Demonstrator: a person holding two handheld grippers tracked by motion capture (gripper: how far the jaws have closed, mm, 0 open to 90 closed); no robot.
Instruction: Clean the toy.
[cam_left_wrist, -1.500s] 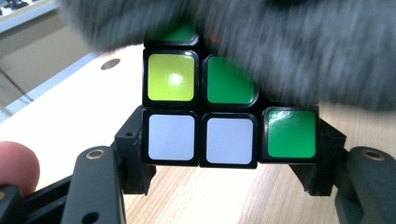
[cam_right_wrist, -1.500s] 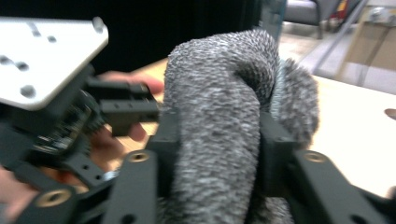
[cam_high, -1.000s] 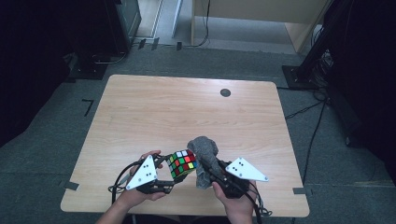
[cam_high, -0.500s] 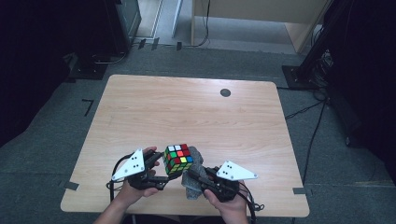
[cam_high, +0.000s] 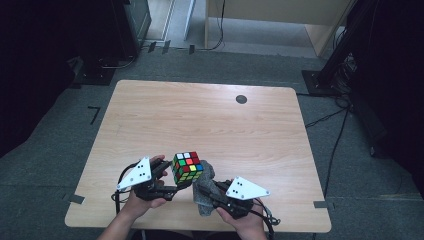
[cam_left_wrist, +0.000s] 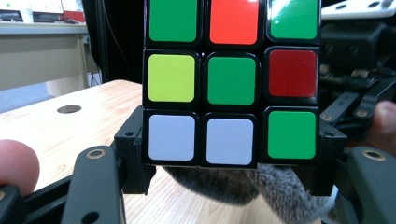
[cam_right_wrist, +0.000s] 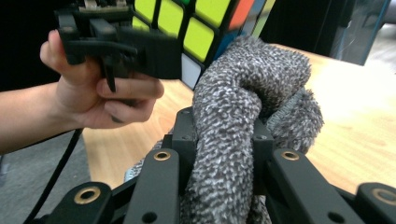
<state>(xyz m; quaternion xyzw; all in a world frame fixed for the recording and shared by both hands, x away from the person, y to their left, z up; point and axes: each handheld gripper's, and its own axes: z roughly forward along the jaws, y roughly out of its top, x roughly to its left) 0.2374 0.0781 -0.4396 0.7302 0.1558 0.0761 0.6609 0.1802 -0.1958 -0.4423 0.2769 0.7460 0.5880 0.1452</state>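
A: In the high view the puzzle cube (cam_high: 187, 166) sits clamped in the left gripper (cam_high: 172, 175), held above the near edge of the bench (cam_high: 200, 120), with white squares on top.

B: The left gripper view adds the face turned toward it: green centre, red, yellow-green and two white squares. The jaws press on the cube's two sides.

A: And the right gripper (cam_right_wrist: 219, 140)?

B: Clamped on a grey cloth (cam_right_wrist: 243, 93). The right gripper view shows the bunched cloth touching the cube's lower corner, just right of and below it.

A: The left hand (cam_right_wrist: 93, 88) shows there too, wrapped round its gripper.

B: Light wood bench with a dark round hole (cam_high: 241, 99) at the far right, grey carpet (cam_high: 350, 165) around, dark room.
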